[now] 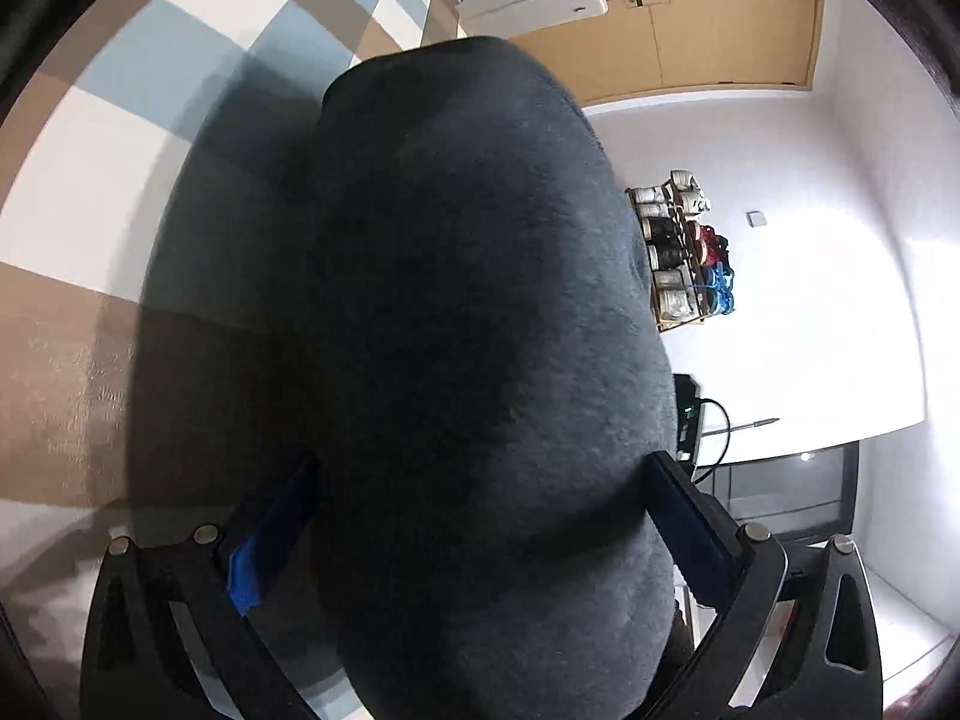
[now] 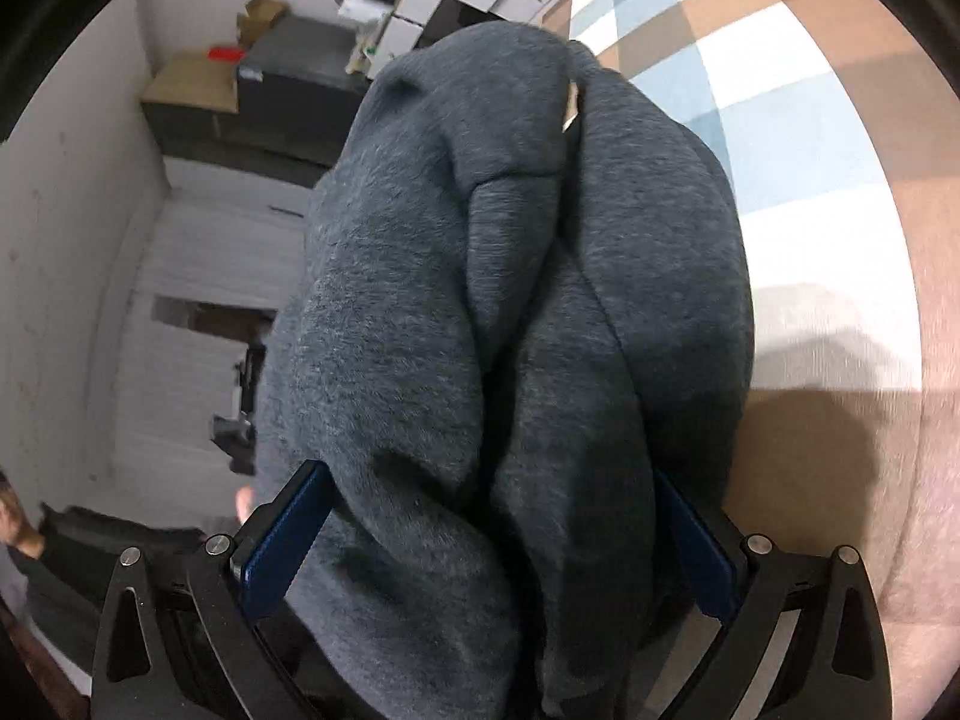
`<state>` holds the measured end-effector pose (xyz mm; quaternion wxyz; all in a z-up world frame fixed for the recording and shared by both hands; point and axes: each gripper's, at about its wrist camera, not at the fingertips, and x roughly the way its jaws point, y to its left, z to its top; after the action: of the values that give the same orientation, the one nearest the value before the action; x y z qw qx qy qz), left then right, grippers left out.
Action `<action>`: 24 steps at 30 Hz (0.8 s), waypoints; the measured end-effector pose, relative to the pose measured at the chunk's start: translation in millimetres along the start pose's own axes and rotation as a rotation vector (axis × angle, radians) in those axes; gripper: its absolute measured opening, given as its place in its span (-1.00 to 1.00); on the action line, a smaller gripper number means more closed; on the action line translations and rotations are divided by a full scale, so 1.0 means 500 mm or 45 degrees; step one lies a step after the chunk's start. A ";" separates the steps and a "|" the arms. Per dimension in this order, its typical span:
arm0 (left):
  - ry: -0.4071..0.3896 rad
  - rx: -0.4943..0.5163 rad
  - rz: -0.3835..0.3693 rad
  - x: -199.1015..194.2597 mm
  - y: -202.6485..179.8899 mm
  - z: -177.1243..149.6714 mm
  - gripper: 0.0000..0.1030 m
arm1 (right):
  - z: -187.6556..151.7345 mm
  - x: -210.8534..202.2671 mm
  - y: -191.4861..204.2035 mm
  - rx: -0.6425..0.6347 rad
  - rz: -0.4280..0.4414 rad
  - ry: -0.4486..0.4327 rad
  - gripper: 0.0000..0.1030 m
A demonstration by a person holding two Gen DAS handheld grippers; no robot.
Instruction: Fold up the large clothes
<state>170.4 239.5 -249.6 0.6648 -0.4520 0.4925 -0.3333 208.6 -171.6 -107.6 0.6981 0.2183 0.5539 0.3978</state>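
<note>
- The dark grey garment (image 1: 480, 330) held in my left gripper (image 1: 480, 516) is a soft, matt, fleecy cloth with a short brushed nap.
- In my right gripper (image 2: 492, 528) the same cloth (image 2: 480, 300) shows a heathered, slightly fuzzy weave and bunches in thick folds.
- My jaws carry smooth blue pads (image 2: 282, 546) on matt black plastic frames, fixed with dull silver metal pins (image 1: 755, 533).
- The checked surface (image 1: 120, 180) below me is matt woven cloth in white, tan and pale blue.
- The door (image 1: 708, 36) behind looks like smooth light wood.
- The wall (image 1: 810, 300) is plain, smooth white with a faint sheen.
</note>
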 end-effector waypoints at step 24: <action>0.116 -0.035 -0.006 0.049 -0.044 0.036 0.98 | 0.006 0.029 -0.024 0.032 0.132 -0.005 0.85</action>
<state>194.9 214.7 -235.8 0.6348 -0.4466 0.5256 -0.3483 216.3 -166.7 -124.2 0.6749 0.2564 0.5453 0.4260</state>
